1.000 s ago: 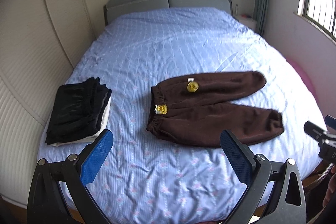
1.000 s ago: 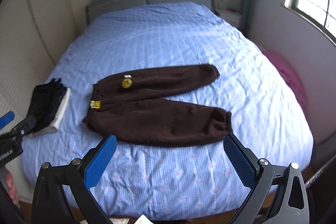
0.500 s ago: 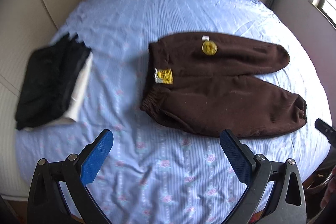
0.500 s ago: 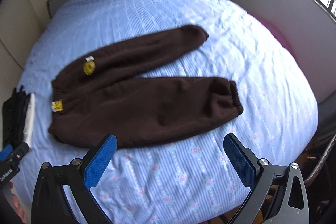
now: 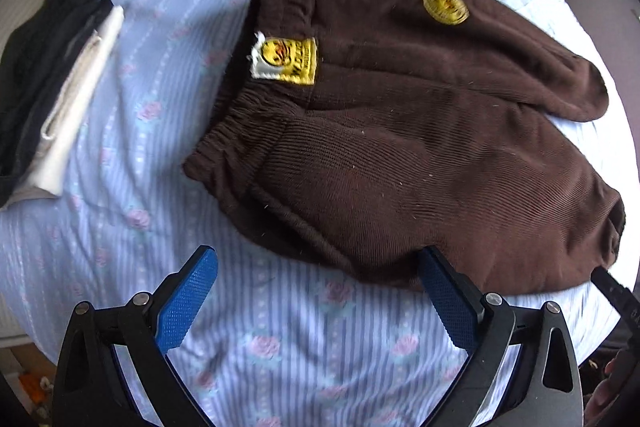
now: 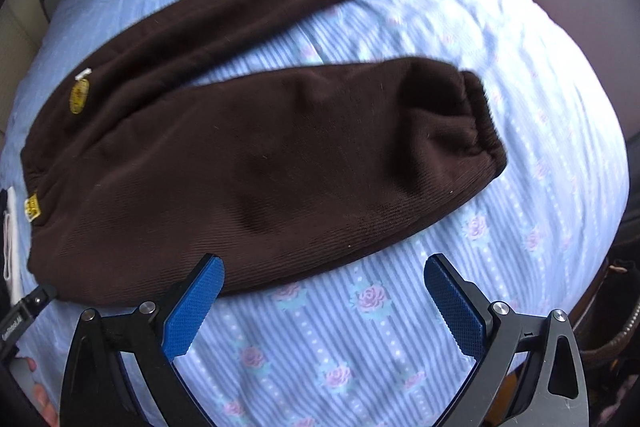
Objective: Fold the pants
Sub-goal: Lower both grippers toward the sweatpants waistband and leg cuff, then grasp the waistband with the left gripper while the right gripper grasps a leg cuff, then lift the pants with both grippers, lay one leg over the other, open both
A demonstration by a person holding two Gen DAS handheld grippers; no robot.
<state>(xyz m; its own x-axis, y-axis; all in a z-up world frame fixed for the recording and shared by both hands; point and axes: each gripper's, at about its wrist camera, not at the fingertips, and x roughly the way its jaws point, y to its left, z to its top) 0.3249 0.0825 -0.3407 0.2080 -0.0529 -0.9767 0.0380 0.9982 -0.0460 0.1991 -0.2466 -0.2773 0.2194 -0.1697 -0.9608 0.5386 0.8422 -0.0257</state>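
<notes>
Dark brown pants lie spread flat on the blue striped bed sheet, waistband to the left, two legs to the right. A yellow tag sits at the waistband and a round yellow badge near the hip. My left gripper is open and empty, just in front of the near waist edge. In the right wrist view the pants fill the middle, with the near leg's cuff at the right. My right gripper is open and empty, just in front of the near leg's lower edge.
A stack of folded black and white clothes lies on the bed to the left of the pants. The bed's near edge runs just below both grippers. The other gripper's tip shows at the right edge and at the left edge.
Both grippers have moved down and forward, close to the pants' near edge. The pants now fill much more of each view. Both grippers remain open.
</notes>
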